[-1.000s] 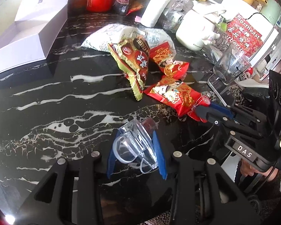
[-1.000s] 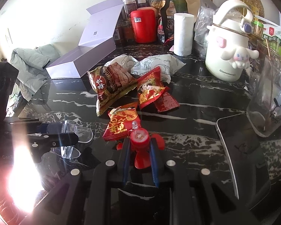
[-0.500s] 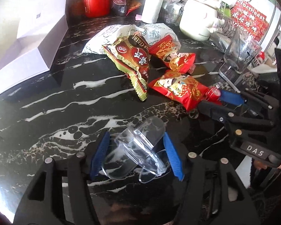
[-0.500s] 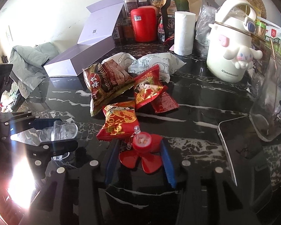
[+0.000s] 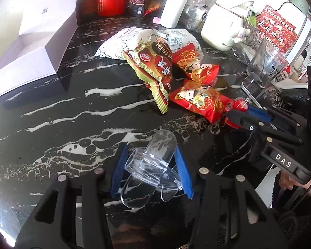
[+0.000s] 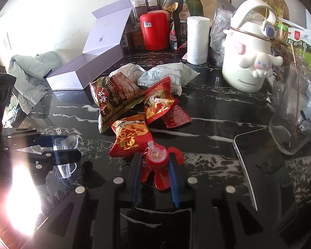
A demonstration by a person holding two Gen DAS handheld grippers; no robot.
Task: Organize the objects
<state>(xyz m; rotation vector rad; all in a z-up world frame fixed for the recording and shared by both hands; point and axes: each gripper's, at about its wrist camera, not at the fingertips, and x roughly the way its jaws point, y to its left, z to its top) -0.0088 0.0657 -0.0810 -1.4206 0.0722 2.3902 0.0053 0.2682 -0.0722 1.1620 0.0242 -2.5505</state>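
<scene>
Between your left fingers: your left gripper (image 5: 151, 172) clamps a clear plastic piece (image 5: 149, 168), its blue pads (image 5: 119, 170) pressed on both sides, just over the black marble counter (image 5: 72, 124).
Between your right fingers: your right gripper (image 6: 154, 166) grips a small red flower-shaped toy (image 6: 157, 161), pinched narrow around its round body.
Just ahead of your right gripper: a red snack packet (image 6: 130, 137) almost touches the toy.
Farther ahead: a brown-gold snack bag (image 6: 114, 97) and a second red packet (image 6: 157, 103) overlap, resting against a white printed pouch (image 6: 165, 74).
Right of your right gripper: a dark phone (image 6: 263, 166) lies flat.
Far ahead, left: an open lilac box (image 6: 89, 70).
Far ahead, right: a white Cinnamoroll bottle (image 6: 246, 62).
</scene>
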